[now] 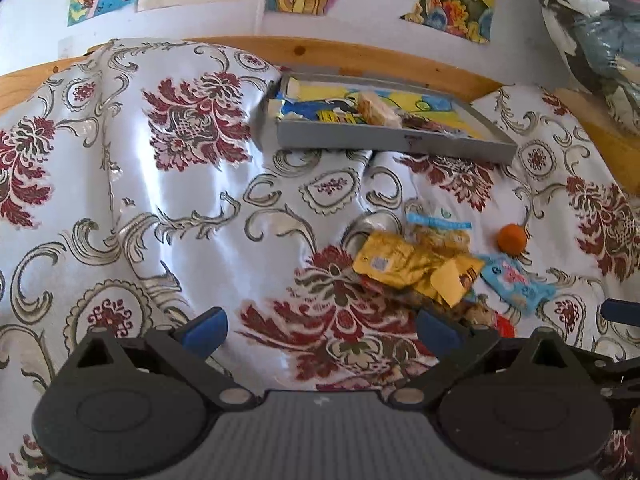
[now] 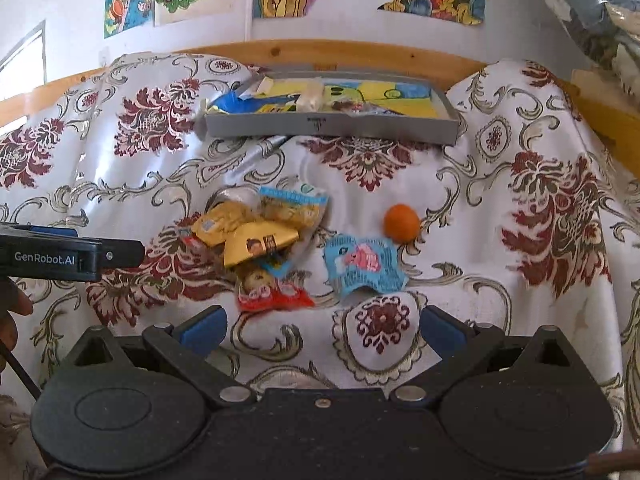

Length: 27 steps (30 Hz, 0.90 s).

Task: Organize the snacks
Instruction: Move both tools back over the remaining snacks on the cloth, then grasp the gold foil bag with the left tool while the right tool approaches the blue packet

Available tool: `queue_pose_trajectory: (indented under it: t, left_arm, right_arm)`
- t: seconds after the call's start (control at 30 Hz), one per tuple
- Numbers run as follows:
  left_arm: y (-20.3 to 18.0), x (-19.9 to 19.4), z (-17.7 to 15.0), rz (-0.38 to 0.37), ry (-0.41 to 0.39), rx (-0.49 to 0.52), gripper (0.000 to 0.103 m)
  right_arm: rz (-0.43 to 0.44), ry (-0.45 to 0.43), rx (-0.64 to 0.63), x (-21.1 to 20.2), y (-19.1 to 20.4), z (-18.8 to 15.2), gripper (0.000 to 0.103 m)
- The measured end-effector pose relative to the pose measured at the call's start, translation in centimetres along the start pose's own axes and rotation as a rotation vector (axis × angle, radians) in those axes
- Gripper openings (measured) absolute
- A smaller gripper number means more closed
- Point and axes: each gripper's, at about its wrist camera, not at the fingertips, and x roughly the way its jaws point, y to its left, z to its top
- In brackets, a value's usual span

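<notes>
A: Where are the snacks to be found?

B: A loose heap of crinkled foil snack packets [image 2: 256, 240], gold, blue and red, is seen on the floral white-and-maroon satin bedspread [image 2: 540, 200]. Just beside it a light-blue printed sachet [image 2: 364, 266] is laid flat, and a small round orange fruit [image 2: 401, 219] is set near the sachet's far corner. A shallow grey cardboard tray [image 2: 332, 126], already holding a few wrapped items, is placed farther back, near the wooden bed rail [image 2: 340, 54].

A: And the two tools?

B: The right gripper [image 2: 322, 326] is held over the bedspread with its blue-padded fingers [image 2: 200, 328] spread wide and nothing between them. The left gripper [image 1: 320, 326] is likewise wide open and empty, near the heap's edge.

A: How should the pick be done well?

B: Probably the separate blue sachet should be taken first, since it is clear of the heap. It should be approached low and pinched at a raised edge, so that slippery fabric is not gathered with it.
</notes>
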Motion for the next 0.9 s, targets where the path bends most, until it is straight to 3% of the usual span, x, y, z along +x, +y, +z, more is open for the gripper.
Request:
queue_pose_trajectory:
  t: [0.6,0.9]
  left_arm:
    - [-0.6,0.4,-0.3,-0.016,0.033,0.007,0.102]
    - [-0.3,1.3,0.3,-0.051,0.046,-0.032,0.102]
  right_arm:
    - [-0.021,0.019,0.001,0.0,-0.5,-0.1,0.102]
    - [-0.052,-0.029,0.028,-0.1,-1.7,0.2,0.102]
